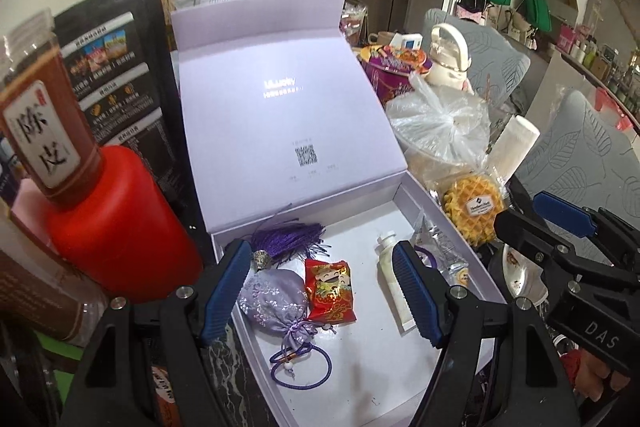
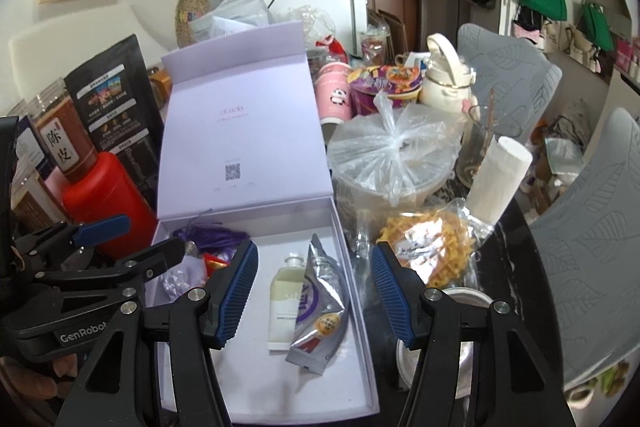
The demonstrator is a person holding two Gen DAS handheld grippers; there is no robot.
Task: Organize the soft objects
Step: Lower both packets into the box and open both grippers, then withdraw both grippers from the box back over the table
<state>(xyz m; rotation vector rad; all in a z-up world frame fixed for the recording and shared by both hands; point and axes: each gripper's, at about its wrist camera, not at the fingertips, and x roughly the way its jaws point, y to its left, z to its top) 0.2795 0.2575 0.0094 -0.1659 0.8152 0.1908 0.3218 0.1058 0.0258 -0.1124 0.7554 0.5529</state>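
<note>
An open lavender gift box (image 1: 436, 215) (image 2: 344, 259) lies on the table, lid standing up behind. Inside lie a purple embroidered sachet (image 1: 274, 301) with a purple tassel (image 1: 290, 237), a red packet (image 1: 330, 291), a white tube (image 1: 394, 281) (image 2: 284, 303) and a silver pouch (image 1: 440, 247) (image 2: 320, 311). My left gripper (image 1: 320, 291) is open and empty above the sachet and red packet. My right gripper (image 2: 314, 297) is open and empty above the tube and pouch. It also shows in the left wrist view (image 1: 560, 227).
A red canister (image 1: 120, 223) (image 2: 104, 199) and a black bag (image 1: 120, 75) stand left of the box. A bagged plastic tub (image 2: 388, 159), a wrapped waffle (image 1: 472, 209) (image 2: 428, 247), a paper roll (image 2: 500, 179) and a lidded cup (image 2: 460, 343) crowd the right side.
</note>
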